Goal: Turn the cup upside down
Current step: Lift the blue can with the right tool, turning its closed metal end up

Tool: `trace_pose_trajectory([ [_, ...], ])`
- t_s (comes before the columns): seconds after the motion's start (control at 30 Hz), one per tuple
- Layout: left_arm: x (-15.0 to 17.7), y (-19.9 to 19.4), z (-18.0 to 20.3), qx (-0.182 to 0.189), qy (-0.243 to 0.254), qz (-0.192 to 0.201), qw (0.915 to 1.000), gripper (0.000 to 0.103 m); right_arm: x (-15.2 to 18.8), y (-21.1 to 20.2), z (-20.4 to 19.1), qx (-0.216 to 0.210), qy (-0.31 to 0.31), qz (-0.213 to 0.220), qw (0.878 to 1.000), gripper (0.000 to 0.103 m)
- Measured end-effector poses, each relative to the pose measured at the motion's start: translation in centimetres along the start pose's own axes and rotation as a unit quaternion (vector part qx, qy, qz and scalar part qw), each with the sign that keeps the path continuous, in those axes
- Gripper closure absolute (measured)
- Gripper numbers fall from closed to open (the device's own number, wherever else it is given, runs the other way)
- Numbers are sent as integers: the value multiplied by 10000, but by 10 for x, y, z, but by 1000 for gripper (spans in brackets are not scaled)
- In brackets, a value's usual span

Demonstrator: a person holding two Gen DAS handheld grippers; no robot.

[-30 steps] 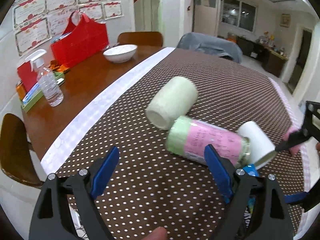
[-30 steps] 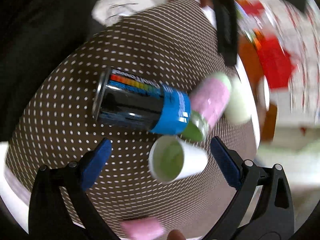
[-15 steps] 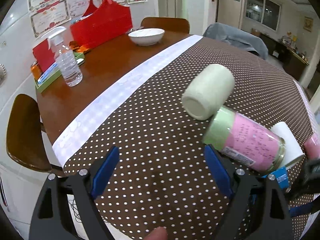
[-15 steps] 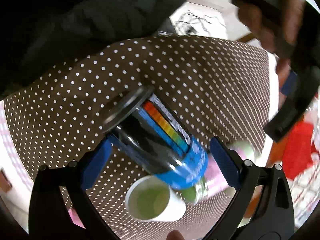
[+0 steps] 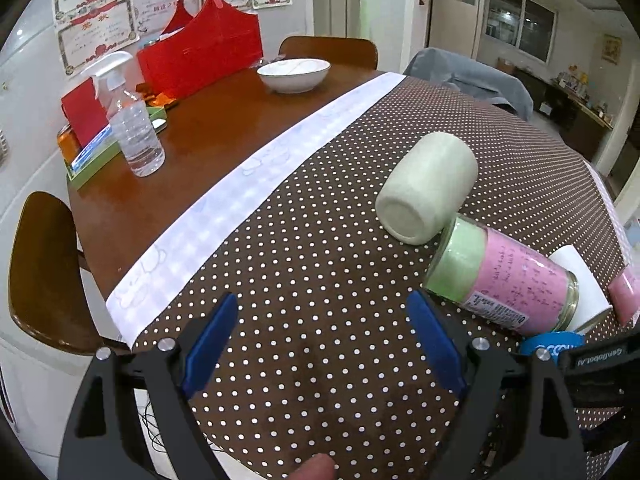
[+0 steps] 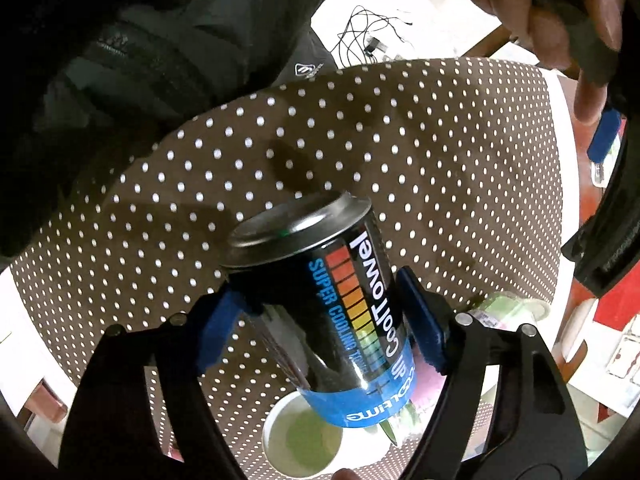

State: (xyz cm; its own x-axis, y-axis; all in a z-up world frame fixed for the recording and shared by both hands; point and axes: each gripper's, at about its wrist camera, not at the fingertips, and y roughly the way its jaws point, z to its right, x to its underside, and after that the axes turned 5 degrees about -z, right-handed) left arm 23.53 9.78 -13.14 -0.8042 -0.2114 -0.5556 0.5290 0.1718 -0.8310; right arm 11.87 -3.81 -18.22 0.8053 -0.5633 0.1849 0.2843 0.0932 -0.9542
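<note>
- Black and blue, the "CoolTowel" can (image 6: 336,312) is sitting tilted at centre frame of the right wrist view; my right gripper (image 6: 320,328) is clamping its jaws on the can's sides.
- I am seeing the white cup (image 6: 300,438) lying low in that frame, open mouth toward the camera, on the dotted counter (image 6: 400,140).
- My left gripper (image 5: 320,344) is hovering with its jaws spread wide and nothing between them, at the bottom of its frame.
- The pink jar (image 5: 508,280) is lying at right, touching a pale green cup (image 5: 428,188).
</note>
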Motion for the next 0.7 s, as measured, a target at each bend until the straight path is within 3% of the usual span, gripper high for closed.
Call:
trace_pose_trajectory([
  [0.17, 1, -2, 0, 65, 98, 39, 9999, 18, -14, 5, -9, 174, -104, -283, 9994, 32],
  [0.3, 2, -5, 0, 154, 190, 114, 9996, 18, -18, 4, 9, 96, 759, -174, 9969, 33],
  [0.37, 2, -7, 0, 185, 257, 173, 9994, 18, -12, 3, 23, 12, 1469, -6, 9891, 33],
  [0.5, 0, -11, -2, 270, 357, 285, 9986, 18, -1, -5, 44, -129, 2820, 402, 9585, 33],
  [0.7, 2, -19, 1, 432, 547, 463, 9965, 18, 16, -11, 57, -317, 4512, 790, 8883, 33],
])
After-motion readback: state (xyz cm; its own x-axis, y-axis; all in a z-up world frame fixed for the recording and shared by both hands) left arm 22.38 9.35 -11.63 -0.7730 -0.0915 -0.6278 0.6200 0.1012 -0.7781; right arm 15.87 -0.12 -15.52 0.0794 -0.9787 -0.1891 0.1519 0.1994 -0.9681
